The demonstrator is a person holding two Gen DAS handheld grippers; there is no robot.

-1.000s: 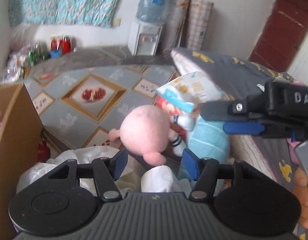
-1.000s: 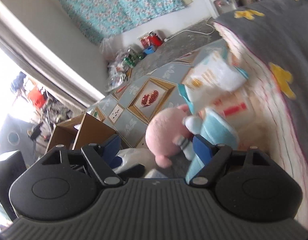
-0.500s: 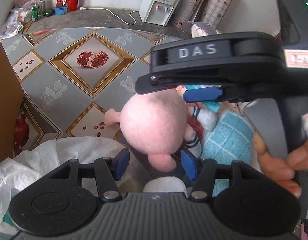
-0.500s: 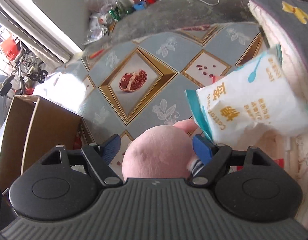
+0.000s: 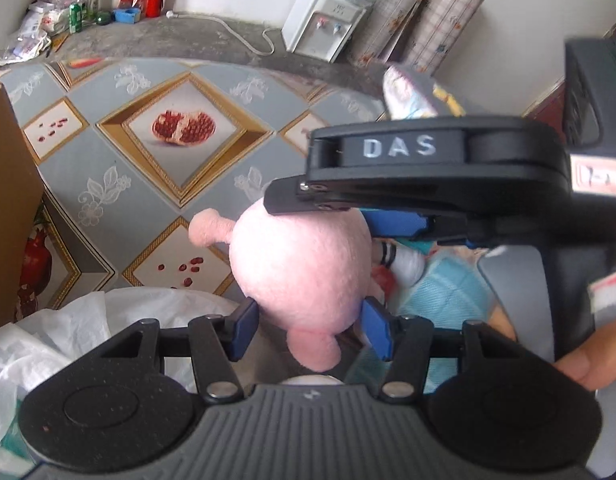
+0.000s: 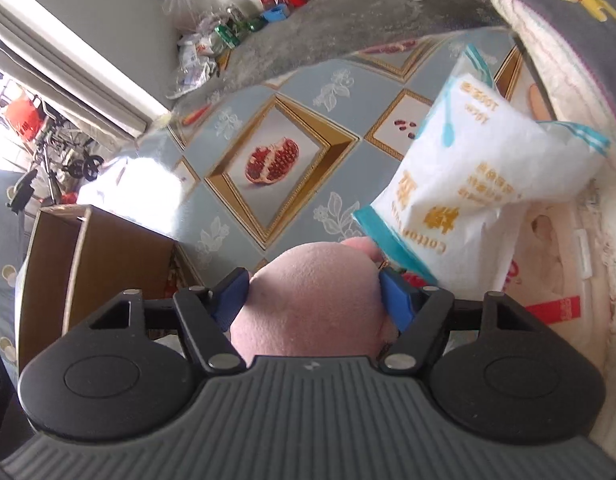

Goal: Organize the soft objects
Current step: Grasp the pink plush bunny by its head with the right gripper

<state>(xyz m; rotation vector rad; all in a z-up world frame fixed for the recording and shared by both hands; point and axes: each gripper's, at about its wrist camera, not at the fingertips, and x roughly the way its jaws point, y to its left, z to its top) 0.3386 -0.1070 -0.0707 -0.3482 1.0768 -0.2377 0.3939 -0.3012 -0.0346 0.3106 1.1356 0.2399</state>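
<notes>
From your left wrist camera, the pink plush toy (image 5: pixel 300 268) hangs above the patterned floor mat (image 5: pixel 120 184), with a white plastic bag (image 5: pixel 60 332) below it at the lower left and a cardboard box (image 5: pixel 8 208) at the left edge; your left gripper (image 5: pixel 310 330) has its blue pads on either side of the toy's lower body, about half open, and they seem to touch the fur, though you cannot tell from here how firmly they bite; the right gripper (image 5: pixel 392 216) comes in from the right across the top of the toy, its black body marked DAS, with your right hand (image 5: pixel 596 356) on its handle; behind the toy lie a blue knitted cloth (image 5: pixel 448 292) and a striped white limb. From your right wrist camera, the toy (image 6: pixel 308 296) fills the gap between the right gripper (image 6: pixel 314 300) pads, whose jaws are closing with the round pink body between them and already against both pads; a white cotton pack (image 6: pixel 476 172) leans just beyond it, touching the toy's far side, beside a grey quilt (image 6: pixel 580 24). Judge the toy as light, soft and springy: it will squash and may slip, so hold the widest part of the body, not the thin arm or foot.
</notes>
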